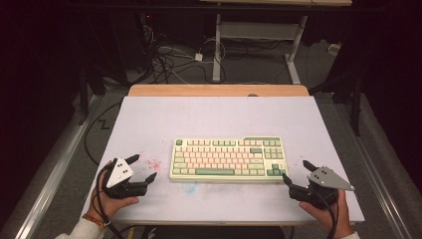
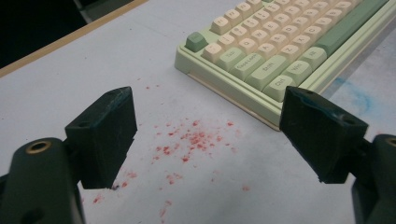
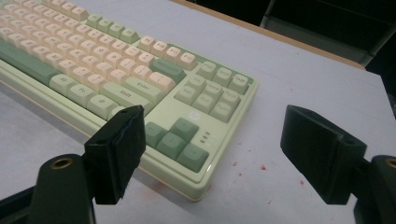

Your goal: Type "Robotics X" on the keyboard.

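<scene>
A pale green keyboard [image 1: 228, 159] with cream and green keys lies flat in the middle of the white table top [image 1: 214, 119]. My left gripper [image 1: 142, 168] rests near the table's front left, open, its jaws empty and aimed toward the keyboard's [image 2: 280, 51] left end. In the left gripper view my left gripper [image 2: 208, 135] frames red specks on the mat. My right gripper [image 1: 296, 172] sits at the front right, open and empty, close to the keyboard's [image 3: 116, 79] right front corner. In the right gripper view my right gripper [image 3: 219, 154] spans that corner with the arrow keys [image 3: 177, 140].
Red specks [image 1: 152, 163] mark the mat left of the keyboard, and a faint blue smear [image 1: 190, 186] lies in front of it. A wooden edge [image 1: 219, 90] runs along the table's far side. Beyond it are desk legs and cables [image 1: 169, 59] on the floor.
</scene>
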`<state>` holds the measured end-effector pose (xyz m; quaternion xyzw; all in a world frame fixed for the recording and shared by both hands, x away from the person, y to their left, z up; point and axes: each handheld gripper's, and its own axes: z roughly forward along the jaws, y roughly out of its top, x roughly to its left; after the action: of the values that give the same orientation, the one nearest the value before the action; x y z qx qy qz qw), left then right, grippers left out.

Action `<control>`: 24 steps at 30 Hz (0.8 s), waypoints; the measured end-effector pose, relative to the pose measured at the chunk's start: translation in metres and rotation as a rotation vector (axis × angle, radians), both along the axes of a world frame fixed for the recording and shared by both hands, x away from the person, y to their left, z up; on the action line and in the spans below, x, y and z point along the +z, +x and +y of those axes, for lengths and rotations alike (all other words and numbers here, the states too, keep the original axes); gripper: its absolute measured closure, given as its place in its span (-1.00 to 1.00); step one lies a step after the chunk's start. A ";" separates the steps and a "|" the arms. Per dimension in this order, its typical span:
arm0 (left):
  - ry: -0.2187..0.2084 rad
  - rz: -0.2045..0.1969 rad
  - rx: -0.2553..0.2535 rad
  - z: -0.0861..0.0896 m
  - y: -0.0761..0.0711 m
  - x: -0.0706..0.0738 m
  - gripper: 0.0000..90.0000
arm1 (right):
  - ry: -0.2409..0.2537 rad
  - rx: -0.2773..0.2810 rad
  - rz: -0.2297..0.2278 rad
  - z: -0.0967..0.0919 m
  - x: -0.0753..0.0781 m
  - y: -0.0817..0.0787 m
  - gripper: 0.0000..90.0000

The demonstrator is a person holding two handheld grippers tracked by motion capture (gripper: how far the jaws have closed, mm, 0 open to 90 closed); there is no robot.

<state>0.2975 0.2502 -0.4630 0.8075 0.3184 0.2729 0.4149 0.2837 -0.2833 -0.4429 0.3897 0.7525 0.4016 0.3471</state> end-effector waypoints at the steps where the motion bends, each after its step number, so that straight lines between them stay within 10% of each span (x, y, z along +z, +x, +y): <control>1: -0.002 0.003 -0.003 0.000 0.000 0.000 -0.60 | -0.001 0.002 0.000 0.000 0.000 0.000 -0.50; 15: 0.018 0.013 0.001 0.000 -0.002 0.000 -0.58 | 0.006 0.080 0.001 -0.002 0.002 0.000 -0.28; 24: 0.036 0.032 0.010 -0.002 0.001 -0.003 -0.54 | -0.022 0.112 0.008 0.002 0.008 0.006 0.34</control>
<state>0.2986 0.2480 -0.4660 0.8175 0.3241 0.2675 0.3938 0.2900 -0.2818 -0.4350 0.3447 0.7791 0.4103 0.3253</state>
